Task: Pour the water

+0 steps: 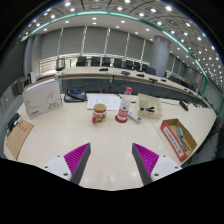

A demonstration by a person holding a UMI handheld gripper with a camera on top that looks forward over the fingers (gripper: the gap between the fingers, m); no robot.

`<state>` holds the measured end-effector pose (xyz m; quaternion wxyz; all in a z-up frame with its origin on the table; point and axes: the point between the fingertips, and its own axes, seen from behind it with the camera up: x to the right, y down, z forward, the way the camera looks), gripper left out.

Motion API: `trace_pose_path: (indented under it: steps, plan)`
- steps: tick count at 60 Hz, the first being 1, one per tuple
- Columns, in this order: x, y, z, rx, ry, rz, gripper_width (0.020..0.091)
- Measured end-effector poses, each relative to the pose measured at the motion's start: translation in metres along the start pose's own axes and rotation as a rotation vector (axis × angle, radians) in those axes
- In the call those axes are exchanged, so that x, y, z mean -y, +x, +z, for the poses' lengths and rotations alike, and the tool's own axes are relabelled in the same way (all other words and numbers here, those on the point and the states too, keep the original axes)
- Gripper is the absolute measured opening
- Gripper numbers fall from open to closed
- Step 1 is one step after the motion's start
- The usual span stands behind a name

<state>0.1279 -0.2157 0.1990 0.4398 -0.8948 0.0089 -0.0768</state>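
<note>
Tool: the tool point(110, 160) hangs above the near part of the bench point(60, 135). Its two fingers stand wide apart and hold nothing; the pink pads point(75, 156) face each other over bare surface.
Jar: a jar point(99, 114) with a dark lid stands upright ahead of the tool, a little to the left, well beyond the fingers.
Bottle: a pink bottle point(123, 108) stands just right of the jar, near it but apart. I think this one holds the water, though I cannot see inside.
Why so: both stand free in the middle, so the tool can come at either from the front.
Around: a white box point(42, 99) far left, a cardboard box point(178, 138) right of the tool, papers point(103, 100) behind the jar.
Stage: I judge the task is not yet begun; no vessel is taken.
Next: probably go forward to the bottle and close on its body.
</note>
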Motion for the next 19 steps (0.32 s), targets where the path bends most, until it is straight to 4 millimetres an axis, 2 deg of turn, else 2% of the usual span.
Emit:
trace_pose_path:
  steps: [12,19]
  plan:
    - [-0.011,-0.015,-0.029,-0.001,-0.008,0.003,0.0860]
    - [-0.005,-0.019,-0.035,-0.004,0.009,-0.016,0.0860]
